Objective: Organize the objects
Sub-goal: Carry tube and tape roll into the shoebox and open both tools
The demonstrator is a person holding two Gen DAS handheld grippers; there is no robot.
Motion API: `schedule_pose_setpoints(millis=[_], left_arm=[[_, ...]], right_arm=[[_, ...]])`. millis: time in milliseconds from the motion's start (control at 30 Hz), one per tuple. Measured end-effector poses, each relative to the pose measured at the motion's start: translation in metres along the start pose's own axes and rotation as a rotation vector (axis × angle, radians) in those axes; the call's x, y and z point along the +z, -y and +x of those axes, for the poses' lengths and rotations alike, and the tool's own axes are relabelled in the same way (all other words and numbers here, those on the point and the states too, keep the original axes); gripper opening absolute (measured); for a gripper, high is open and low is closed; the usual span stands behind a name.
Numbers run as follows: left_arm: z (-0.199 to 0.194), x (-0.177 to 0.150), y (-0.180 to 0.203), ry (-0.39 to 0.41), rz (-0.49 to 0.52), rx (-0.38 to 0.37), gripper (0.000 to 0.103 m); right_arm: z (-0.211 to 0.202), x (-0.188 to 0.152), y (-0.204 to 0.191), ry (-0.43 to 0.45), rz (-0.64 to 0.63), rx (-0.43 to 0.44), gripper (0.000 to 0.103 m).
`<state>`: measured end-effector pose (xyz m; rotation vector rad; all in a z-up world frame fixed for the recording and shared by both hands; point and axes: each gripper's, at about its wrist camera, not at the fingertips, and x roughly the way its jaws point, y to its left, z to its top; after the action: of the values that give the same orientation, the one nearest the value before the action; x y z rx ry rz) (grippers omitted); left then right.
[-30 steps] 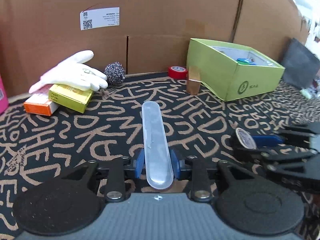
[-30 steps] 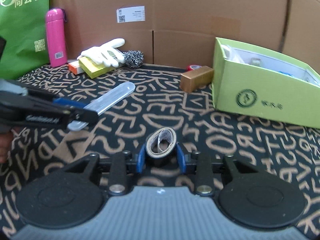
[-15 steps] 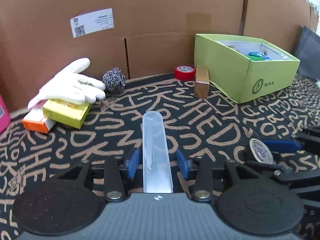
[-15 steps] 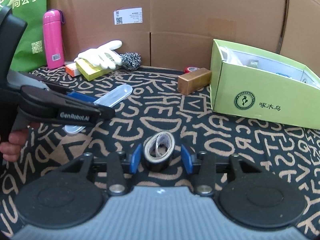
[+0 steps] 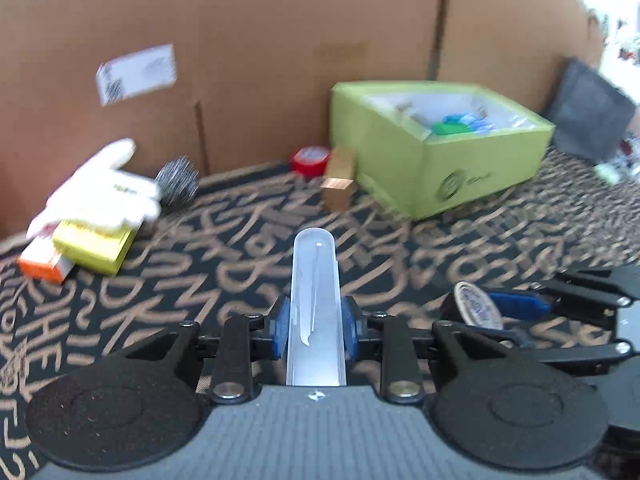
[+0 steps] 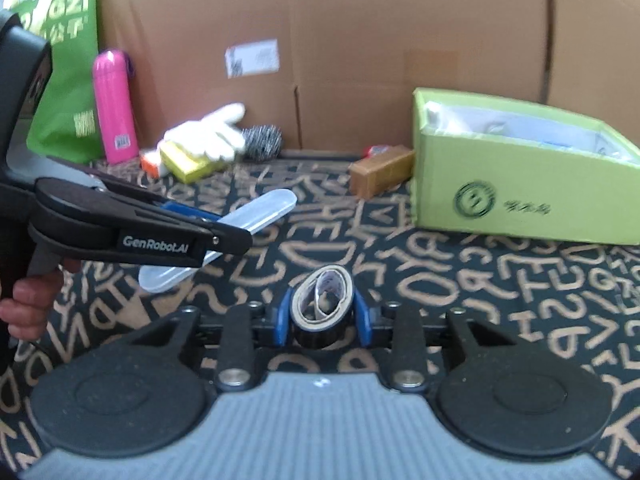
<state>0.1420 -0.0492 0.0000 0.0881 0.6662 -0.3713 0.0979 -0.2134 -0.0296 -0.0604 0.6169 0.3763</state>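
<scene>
**Clear case and tape roll both gripped above the mat**

The clear plastic case is long, frosted and round-ended, and I see it running straight away from my left camera. My left gripper has just been closing, and its blue pads now press the case's long sides, so it is clamped near one end. In my right camera the same case sticks out slantwise past the left gripper, lifted off the lettered mat towards its left side.

The tape roll is dark outside with a tan edge and a loose paper tongue curled in its core. My right gripper has also just been closing, and its pads sit tight on the roll's flanks. From the left camera the roll shows only its printed face, beside the right gripper.

Only the right view gives me the pink bottle and green bag at the mat's far left, plus a hand on the left gripper's handle. Only the left view looks down into the green box at the mat's far right, where blue and green items lie blurred. Both show the white glove on the yellow packet, the steel scourer, the brown block and the red tape along the far edge.
</scene>
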Motion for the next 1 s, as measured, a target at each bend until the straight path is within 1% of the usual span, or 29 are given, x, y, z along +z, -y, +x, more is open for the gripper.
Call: schedule_pose_setpoints(millis=[167,267,400,567,667,800,867,1000], left_arm=[[-0.021,0.036,0.028,0.099,0.047,-0.090,0.028],[-0.026,0.064,0.046,0.144,0.081,-0.146,0.028],[-0.017,0.105,0.069,0.187,0.118,-0.178,0.028],[0.016,0.149,0.093,0.176,0.090,-0.232,0.028],[0.040,0.165,0.112,0.185,0.112,-0.214,0.028],[0.076,0.176,0.129,0.190,0.157,-0.189,0.028],[0.093,0.179,0.134,0.185,0.168,-0.185,0.028],[0.119,0.182,0.133,0.152,0.159,-0.195,0.028]], right_arm=[[-0.034,0.017,0.021,0.108,0.020,-0.043,0.032],[-0.053,0.031,0.037,0.172,0.025,-0.079,0.032],[-0.068,0.051,0.062,0.231,0.020,-0.147,0.032],[-0.070,0.076,0.096,0.287,0.022,-0.242,0.032],[-0.056,0.088,0.120,0.282,0.033,-0.307,0.032],[-0.029,0.098,0.151,0.248,0.039,-0.343,0.032],[-0.013,0.104,0.164,0.231,0.039,-0.354,0.032],[0.013,0.114,0.187,0.207,0.006,-0.387,0.032]])
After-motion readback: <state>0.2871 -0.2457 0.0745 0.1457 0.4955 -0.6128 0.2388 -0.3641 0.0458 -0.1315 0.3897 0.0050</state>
